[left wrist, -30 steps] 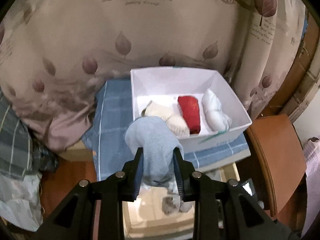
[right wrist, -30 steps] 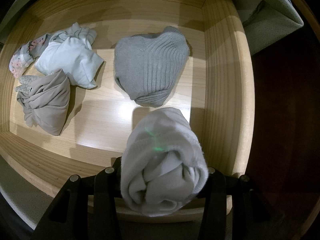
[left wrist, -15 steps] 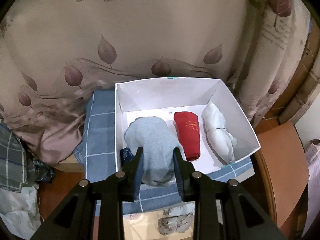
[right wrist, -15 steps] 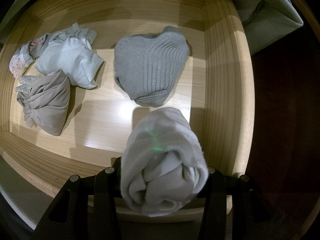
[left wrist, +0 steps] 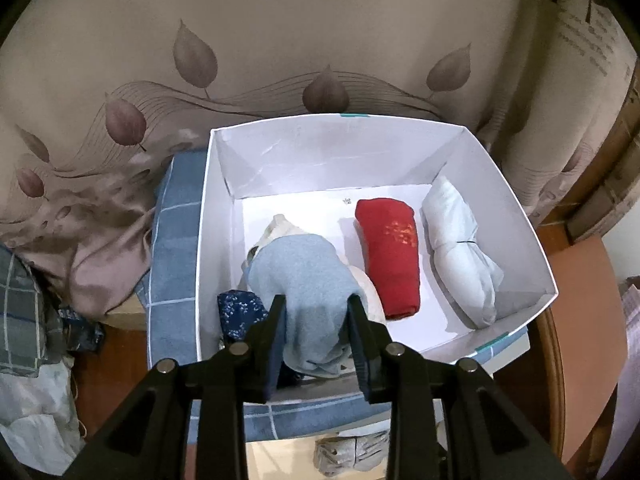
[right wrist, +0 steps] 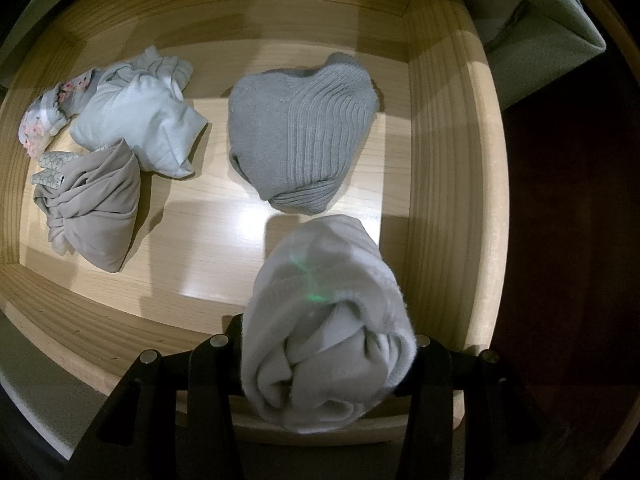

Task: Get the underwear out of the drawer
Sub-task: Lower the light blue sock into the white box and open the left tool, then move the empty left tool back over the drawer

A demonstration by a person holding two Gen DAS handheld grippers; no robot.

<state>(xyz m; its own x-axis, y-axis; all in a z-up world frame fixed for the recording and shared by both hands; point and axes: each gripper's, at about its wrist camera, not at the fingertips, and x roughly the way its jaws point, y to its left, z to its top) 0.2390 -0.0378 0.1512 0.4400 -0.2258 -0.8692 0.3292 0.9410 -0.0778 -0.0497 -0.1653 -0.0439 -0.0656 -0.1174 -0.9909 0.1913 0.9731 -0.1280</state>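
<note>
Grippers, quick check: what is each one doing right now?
Left hand-held gripper: jaws just been opening, light blue bundle between them, over the white box.
Right hand-held gripper: closed on a white roll above the wooden drawer.

Glossy wooden drawer (right wrist: 448,184), ribbed knit bundle (right wrist: 300,140)

The left gripper (left wrist: 316,316) tilts steeply downward, fingers reaching toward twelve o'clock; its jaws have just been opening, a pale blue bundle (left wrist: 308,280) between them; the right gripper (right wrist: 324,344) points straight down, jaws clamped on a white roll (right wrist: 320,312).
</note>
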